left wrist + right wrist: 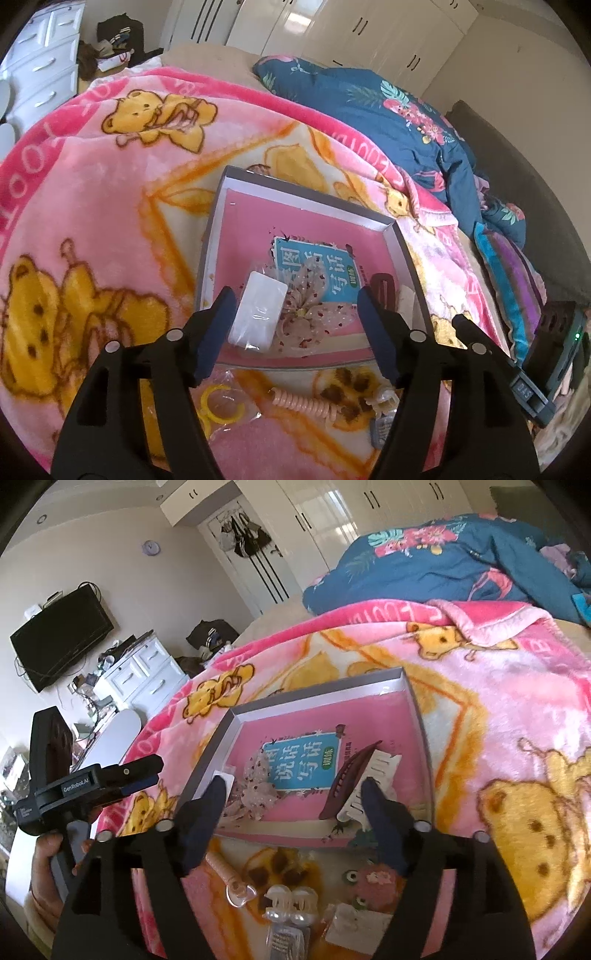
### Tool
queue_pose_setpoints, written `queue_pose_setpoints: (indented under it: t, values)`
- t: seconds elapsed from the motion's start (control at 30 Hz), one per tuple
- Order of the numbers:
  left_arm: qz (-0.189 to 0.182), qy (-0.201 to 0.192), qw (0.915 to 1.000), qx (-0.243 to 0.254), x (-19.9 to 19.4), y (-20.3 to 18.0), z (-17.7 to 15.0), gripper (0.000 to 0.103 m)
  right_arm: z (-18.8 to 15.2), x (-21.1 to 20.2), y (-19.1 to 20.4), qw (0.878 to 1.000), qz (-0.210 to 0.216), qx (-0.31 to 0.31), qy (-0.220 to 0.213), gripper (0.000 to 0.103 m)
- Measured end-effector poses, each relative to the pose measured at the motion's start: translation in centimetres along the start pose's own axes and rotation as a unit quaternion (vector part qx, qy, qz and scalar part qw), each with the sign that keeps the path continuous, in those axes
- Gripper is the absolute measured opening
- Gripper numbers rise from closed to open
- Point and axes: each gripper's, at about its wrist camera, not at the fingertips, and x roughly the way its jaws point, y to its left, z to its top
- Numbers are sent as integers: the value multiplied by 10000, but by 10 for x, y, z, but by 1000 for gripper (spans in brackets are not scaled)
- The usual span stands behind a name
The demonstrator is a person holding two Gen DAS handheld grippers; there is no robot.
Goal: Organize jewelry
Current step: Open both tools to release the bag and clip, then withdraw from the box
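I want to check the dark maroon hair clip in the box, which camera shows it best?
The right wrist view: the long dark maroon hair clip lies in full sight in the shallow grey box, leaning across a white comb clip. The left wrist view shows only its top end, the rest hidden behind a finger of the left hand-held gripper.

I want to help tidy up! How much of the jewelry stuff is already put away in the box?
Some is done: the box already holds a spotted bow, a white packet, a dark red clip and a white comb clip. Nothing is in hand; the left gripper and right gripper are both open. Still left on the blanket: yellow rings, a spiral hair tie and a clear claw clip.
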Motion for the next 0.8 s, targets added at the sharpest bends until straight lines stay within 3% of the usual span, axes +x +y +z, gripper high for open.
queue_pose_setpoints:
  t: [0.2,0.27,0.3,0.6,0.8]
  values:
    - [-83,-104,9999,42,-14,-6,-2,69,-4,-13,0,9999,-126,-41,-103,85]
    - [-63,-100,9999,74,-16,-8,-2,82,-4,-16,-1,9998,-138,-56,-101,87]
    - [-55,-117,9999,98,-18,-10,-3,84,-4,-18,-1,9998,-145,-58,-111,87]
    - [-16,-221,9996,195,-32,-18,-10,93,-6,-36,1,9994,-201,-87,-260,93]
    - [-34,-285,9996,81,-41,-14,-13,93,-6,-50,1,9991,-245,-74,-350,93]
